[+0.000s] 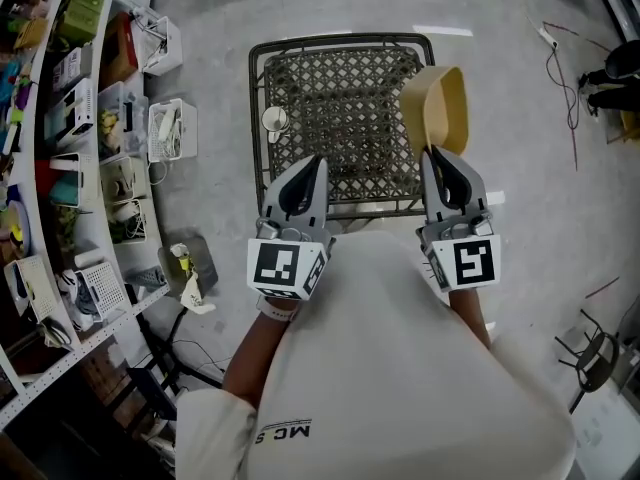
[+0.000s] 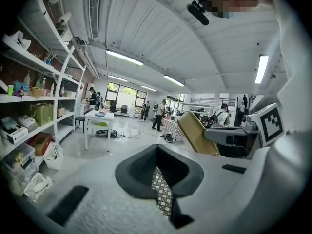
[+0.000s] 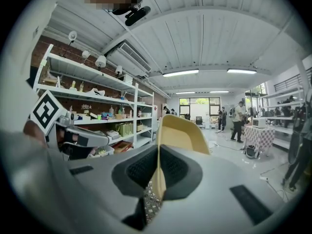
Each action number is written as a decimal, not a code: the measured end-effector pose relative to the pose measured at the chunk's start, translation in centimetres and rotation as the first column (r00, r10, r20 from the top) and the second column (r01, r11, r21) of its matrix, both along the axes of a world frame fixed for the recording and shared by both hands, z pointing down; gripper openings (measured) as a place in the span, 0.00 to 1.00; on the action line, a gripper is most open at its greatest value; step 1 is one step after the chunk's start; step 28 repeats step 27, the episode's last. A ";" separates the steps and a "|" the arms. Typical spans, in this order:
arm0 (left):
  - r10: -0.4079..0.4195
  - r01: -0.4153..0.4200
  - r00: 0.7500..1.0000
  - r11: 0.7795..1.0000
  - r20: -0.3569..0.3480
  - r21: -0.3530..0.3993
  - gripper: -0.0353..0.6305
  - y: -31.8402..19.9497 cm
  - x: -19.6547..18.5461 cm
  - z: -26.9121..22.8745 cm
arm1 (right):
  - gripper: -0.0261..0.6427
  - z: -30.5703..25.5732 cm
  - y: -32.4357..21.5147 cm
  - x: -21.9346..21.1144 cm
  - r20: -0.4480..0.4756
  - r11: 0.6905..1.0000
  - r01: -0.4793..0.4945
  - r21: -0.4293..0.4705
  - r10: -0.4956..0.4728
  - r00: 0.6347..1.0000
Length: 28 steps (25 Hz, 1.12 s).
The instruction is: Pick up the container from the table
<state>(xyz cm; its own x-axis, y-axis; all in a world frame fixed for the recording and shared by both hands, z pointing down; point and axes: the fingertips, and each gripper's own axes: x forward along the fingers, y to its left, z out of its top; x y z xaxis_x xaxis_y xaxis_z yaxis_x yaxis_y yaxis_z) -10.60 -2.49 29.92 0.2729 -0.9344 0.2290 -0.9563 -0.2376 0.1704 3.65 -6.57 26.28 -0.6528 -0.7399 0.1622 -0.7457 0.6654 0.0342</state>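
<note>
The right gripper (image 1: 437, 160) is clamped on the container (image 1: 438, 103). Its two dark, bumpy pads squeeze one thin wall of it, as the right gripper view shows (image 3: 158, 156). The container is a smooth, light yellow tub with round corners and an open top. It looks like plastic. It is tipped on its side and hangs over the far right part of the table (image 1: 340, 118). It seems to be lifted off the table, but from above that is hard to be sure of.

The table is dark metal. Its top is a net of small diamond holes inside a rounded frame. A small shiny round thing (image 1: 275, 119) sits on its left side.

The left gripper (image 1: 312, 168) is nearer, over the near edge of the table. Its grey jaws are pressed together with nothing between them.

White shelves (image 1: 60, 118) full of boxes and baskets stand on the left.
</note>
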 end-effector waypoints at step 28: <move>0.014 -0.014 1.000 1.000 -0.008 -0.007 0.07 0.4 0.5 0.1 | 0.08 -0.1 0.4 -0.5 -0.008 1.000 0.020 0.000 -0.020 1.000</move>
